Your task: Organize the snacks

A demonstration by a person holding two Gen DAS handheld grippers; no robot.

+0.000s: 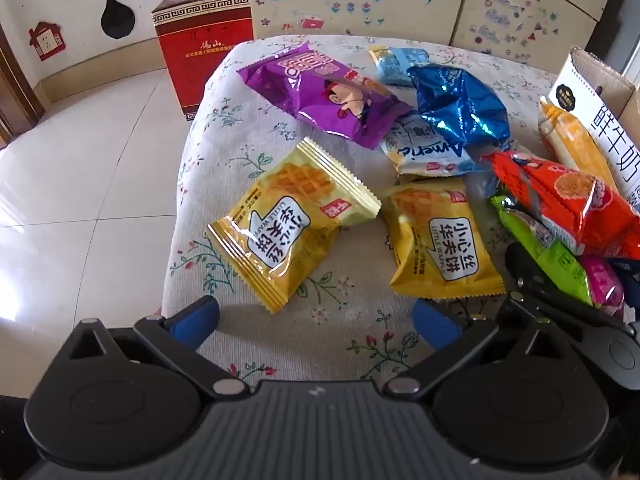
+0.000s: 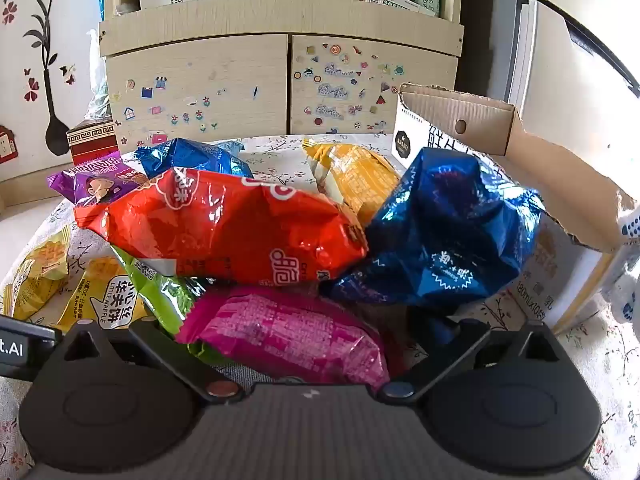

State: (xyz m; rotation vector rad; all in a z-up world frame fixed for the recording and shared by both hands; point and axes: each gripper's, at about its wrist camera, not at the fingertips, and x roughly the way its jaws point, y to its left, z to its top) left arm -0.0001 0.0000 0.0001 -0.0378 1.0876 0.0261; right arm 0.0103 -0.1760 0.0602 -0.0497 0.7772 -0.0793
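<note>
Progress: I judge sorting barely begun.
Snacks: waffle packet (image 1: 292,222) and the rest loose on the cloth; carton (image 2: 452,128) beside them.
Left gripper (image 1: 316,320): wide open, empty.
Right gripper (image 2: 308,332): spread wide over pink packet (image 2: 288,332), no grip.

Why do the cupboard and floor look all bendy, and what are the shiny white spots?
Left wrist view: the fisheye lens curves the floor tiles, and window light glares off them. Right wrist view: the same lens bows the cupboard; the red packet and blue foil packet sparkle with reflections.
</note>
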